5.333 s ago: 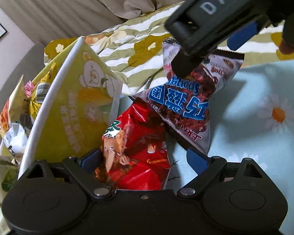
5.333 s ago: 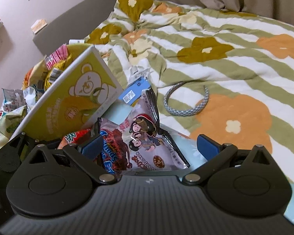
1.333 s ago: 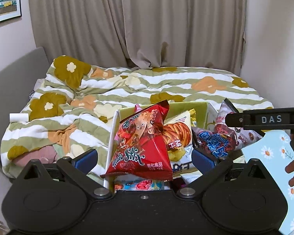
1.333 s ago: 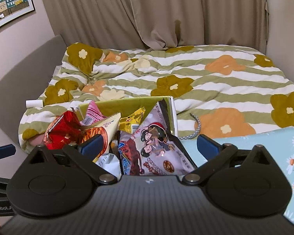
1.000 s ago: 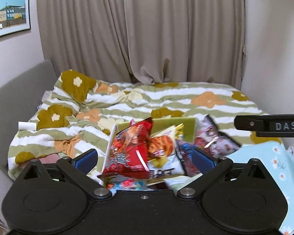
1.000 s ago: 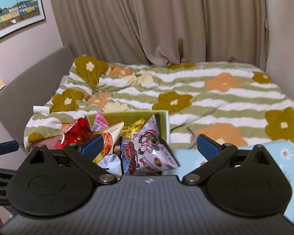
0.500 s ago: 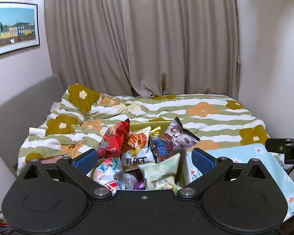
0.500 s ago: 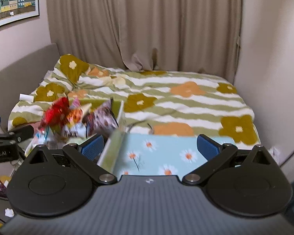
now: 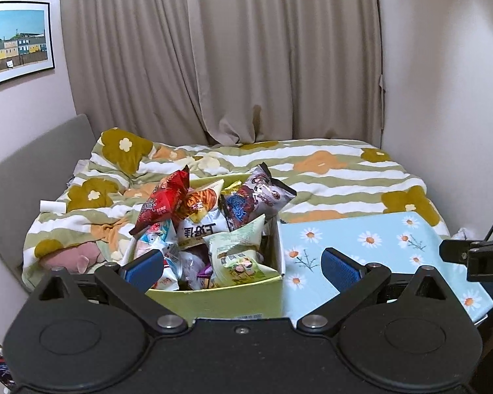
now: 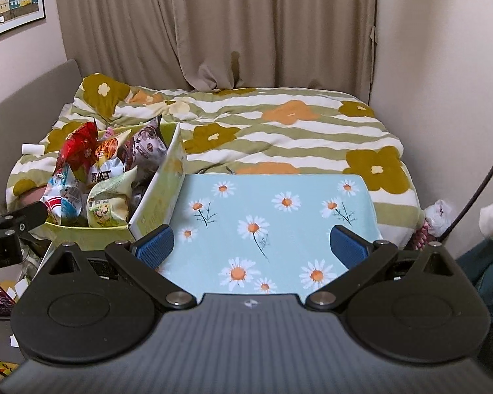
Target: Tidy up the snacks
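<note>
Snack box [image 9: 226,298] before empty left tool [image 9: 241,267]

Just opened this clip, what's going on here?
A person is sorting snacks with a claw in each hand. Both the left claw and right claw are open and hold nothing, back from the work. The snack bags, such as the red bag, are piled in the yellow-green box, which stands beside the daisy cloth at the foot of the bed.
</note>
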Motion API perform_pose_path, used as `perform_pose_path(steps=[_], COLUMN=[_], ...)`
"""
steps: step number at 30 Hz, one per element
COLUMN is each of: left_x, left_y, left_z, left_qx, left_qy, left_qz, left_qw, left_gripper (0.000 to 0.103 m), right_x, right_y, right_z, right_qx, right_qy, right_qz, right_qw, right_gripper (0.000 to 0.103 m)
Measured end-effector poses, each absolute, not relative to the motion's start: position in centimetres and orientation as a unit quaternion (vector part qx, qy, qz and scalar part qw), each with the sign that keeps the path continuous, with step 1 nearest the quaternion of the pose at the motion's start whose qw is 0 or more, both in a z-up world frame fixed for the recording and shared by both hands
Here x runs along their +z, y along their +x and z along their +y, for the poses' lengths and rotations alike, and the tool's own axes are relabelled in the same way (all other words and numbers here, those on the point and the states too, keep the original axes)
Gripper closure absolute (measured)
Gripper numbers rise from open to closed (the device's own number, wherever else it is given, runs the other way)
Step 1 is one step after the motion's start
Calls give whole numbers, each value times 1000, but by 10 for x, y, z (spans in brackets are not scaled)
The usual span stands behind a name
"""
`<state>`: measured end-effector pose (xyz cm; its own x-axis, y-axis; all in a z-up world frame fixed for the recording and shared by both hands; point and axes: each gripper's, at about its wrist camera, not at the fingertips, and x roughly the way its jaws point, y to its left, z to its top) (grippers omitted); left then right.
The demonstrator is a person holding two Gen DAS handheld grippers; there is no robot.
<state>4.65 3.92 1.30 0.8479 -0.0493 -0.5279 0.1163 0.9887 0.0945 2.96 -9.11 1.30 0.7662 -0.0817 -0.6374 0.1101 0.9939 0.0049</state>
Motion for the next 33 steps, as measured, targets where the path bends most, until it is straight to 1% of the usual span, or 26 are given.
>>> perform_pose_path(steps=[33], left_x=[14], left_y=[45], left_z=[34], left_qx=[-45], left_qy=[64], left_qz=[275], left_qw=[958], left_gripper=[0], right_x=[10], right_y=[29], right_z=[-98], right_qx=[-62], right_qy=[27], right_qz=[341], right_qw=[938], right_gripper=[0])
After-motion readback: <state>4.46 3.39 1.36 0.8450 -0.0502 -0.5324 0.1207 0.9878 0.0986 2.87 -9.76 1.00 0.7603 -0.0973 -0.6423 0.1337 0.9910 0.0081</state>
